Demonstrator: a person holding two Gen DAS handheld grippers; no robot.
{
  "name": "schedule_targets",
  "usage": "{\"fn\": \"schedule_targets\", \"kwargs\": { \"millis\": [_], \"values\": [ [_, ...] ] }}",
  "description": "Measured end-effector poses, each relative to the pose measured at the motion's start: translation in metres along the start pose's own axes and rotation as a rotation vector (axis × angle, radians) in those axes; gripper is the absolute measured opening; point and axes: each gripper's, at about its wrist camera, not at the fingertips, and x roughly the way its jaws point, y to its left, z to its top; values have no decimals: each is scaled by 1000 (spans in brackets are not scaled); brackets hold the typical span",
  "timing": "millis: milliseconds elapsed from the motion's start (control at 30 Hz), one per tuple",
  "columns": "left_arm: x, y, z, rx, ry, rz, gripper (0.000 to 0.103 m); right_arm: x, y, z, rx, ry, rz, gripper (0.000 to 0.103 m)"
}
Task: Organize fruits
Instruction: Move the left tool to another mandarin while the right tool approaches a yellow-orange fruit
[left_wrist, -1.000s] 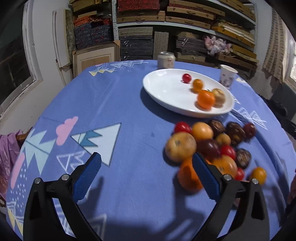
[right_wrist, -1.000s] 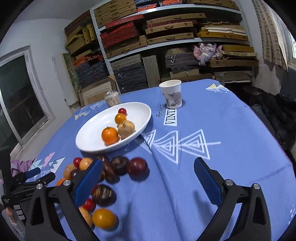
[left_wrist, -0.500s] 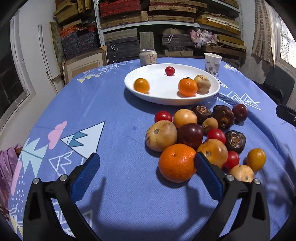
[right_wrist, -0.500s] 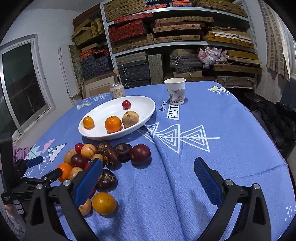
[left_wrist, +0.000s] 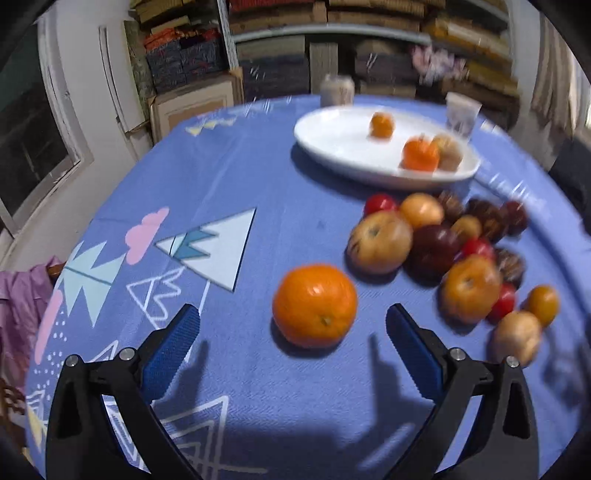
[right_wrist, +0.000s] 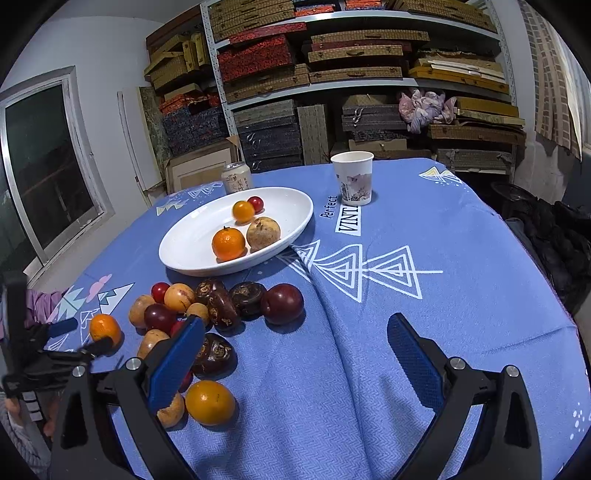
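Observation:
A big orange (left_wrist: 314, 304) lies on the blue tablecloth, apart from the fruit pile (left_wrist: 436, 243) to its right. My left gripper (left_wrist: 291, 317) is open, with its blue fingers on either side of the orange and just short of it. In the right wrist view, the same orange (right_wrist: 105, 328) sits between the left gripper's tips. A white oval plate (right_wrist: 192, 240) holds an orange (right_wrist: 228, 243), a tan fruit (right_wrist: 263, 233), a small orange fruit (right_wrist: 243, 211) and a red one (right_wrist: 255, 204). My right gripper (right_wrist: 295, 325) hangs open and empty beside the pile (right_wrist: 207, 306).
A paper cup (right_wrist: 352, 177) and a drinks can (right_wrist: 236, 177) stand behind the plate. The table's round edge falls away at the right, by a dark heap (right_wrist: 554, 236). Shelves of boxes fill the back wall. A hand (right_wrist: 14, 406) holds the left gripper.
The big orange now lies left of the pile, framed by the left fingers. The left view has swung and is blurred. The small orange fruit rolled across the plate, back beside the red one.

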Motion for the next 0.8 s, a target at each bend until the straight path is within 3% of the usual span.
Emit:
{"fn": "schedule_targets", "kwargs": {
  "millis": [133,267,467,567,667,800],
  "values": [
    [13,21,0,-91,59,7,99,6,8,-5,-32,35,17,100],
    [16,39,1,-157,41,50,99,16,28,-16,-129,104,30,100],
    [9,26,11,-78,-44,90,99,13,42,-30,-212,138,21,100],
    [11,23,12,-59,-32,90,99,19,49,-40,-261,188,-6,100],
    [10,23,12,-60,-36,95,99,24,42,-39,-224,215,-19,100],
    [13,25,12,-73,-20,69,99,18,30,-33,-192,155,-124,100]
  ]
}}
